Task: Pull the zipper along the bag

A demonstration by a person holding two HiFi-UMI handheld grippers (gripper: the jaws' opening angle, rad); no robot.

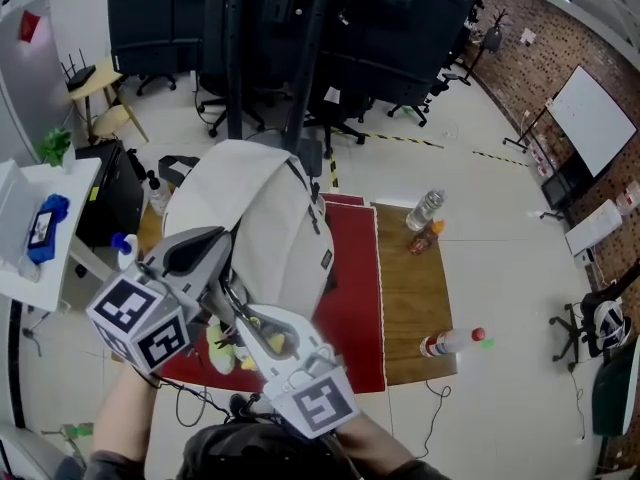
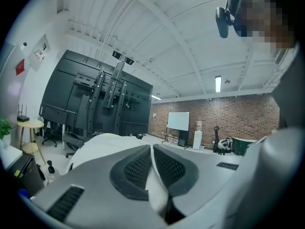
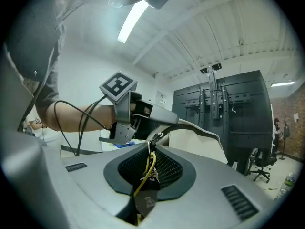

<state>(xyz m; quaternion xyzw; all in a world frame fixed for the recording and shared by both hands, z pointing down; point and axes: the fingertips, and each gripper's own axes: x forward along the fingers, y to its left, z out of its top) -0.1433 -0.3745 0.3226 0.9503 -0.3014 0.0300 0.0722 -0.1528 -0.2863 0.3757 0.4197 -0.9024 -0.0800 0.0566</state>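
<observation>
Setting: we look steeply down on a wooden counter partly covered by a red cloth, in a large room with a pale floor.
Bag: a white bag stands on the red cloth at the left part of the counter. A dark zipper line runs over its top and down its right side.
Left tongs: the left tongs are closed tight on a fold of the bag's white fabric. We see the fabric pinched between the two dark meshed pads.
Right tongs: the right tongs are narrow and clamped on the zipper pull, just beside the left tongs at the near edge of the bag.
Zipper pull: a black tab with a yellow cord and a small metal clip. It lies between the right pads, with the clip sticking out past their tips towards the bag.
Elsewhere on the counter: a clear bottle is at the far end of the bare wood. A bottle with a red cap lies on its side near the front edge. Both are well apart from the bag.
</observation>
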